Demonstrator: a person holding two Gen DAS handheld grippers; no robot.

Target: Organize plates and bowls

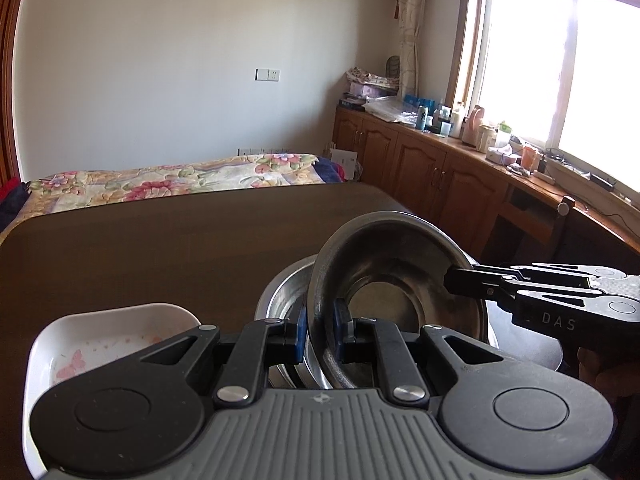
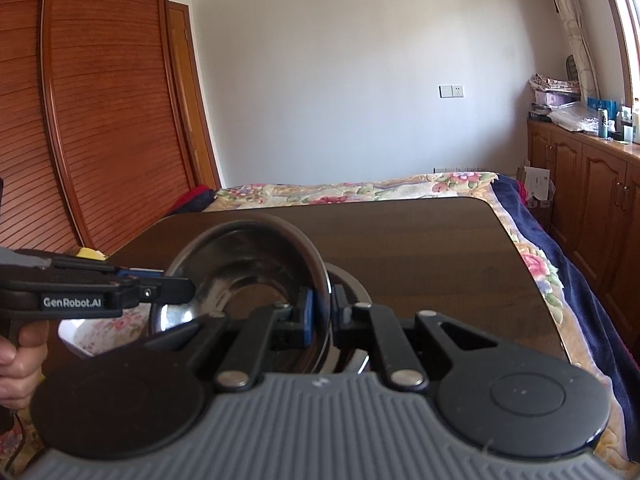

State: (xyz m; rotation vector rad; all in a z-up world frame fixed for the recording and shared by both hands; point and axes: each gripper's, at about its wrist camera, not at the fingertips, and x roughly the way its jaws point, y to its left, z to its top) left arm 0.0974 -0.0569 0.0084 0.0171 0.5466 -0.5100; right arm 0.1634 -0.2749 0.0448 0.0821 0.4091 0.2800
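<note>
steel bowl (image 1: 394,280) rim clamped by left claw (image 1: 320,330), right claw (image 2: 320,312).

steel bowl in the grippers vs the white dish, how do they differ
The steel bowl is round, shiny metal; the white dish is squarish with a pink floral print. The steel bowl is tilted and clamped at opposite rims by the left gripper and right gripper; the white dish rests flat on the table, ungripped. Both are empty.

On the 1 dark table (image 1: 160,248): 2 grippers, 1 white dish (image 1: 100,340), and at least 2 steel bowls (image 1: 400,264), stacked.
</note>
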